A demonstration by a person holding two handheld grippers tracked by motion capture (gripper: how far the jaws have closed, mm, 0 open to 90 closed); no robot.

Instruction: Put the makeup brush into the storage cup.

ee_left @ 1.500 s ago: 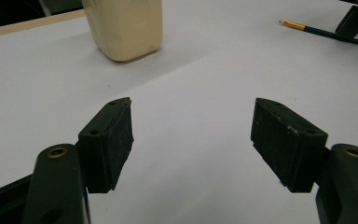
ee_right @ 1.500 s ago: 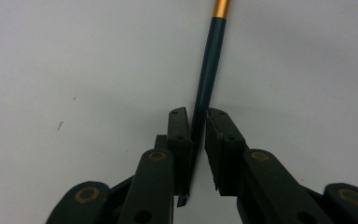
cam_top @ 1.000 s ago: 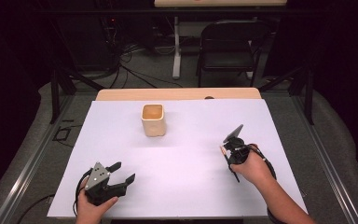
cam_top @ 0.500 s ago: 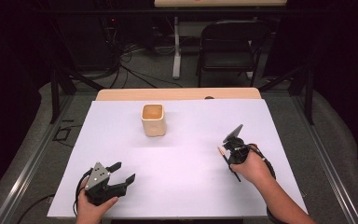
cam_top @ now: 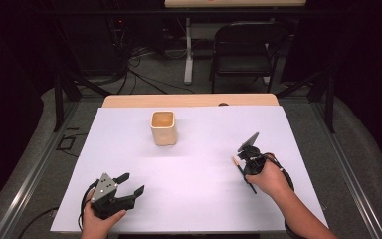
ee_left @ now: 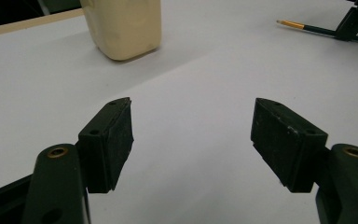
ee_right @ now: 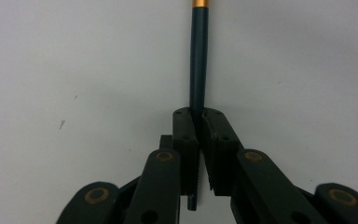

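Our right gripper point(ee_right: 199, 116) is clamped on the pencil point(ee_right: 198, 60); we lift it level toward the cup point(cam_top: 163, 128), while our left gripper point(ee_left: 191, 135) rests spread apart.

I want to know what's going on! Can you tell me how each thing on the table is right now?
pencil: lying on the table, pinched by the right gripper.
left gripper: open, holding nothing.
cup: upright, standing alone.
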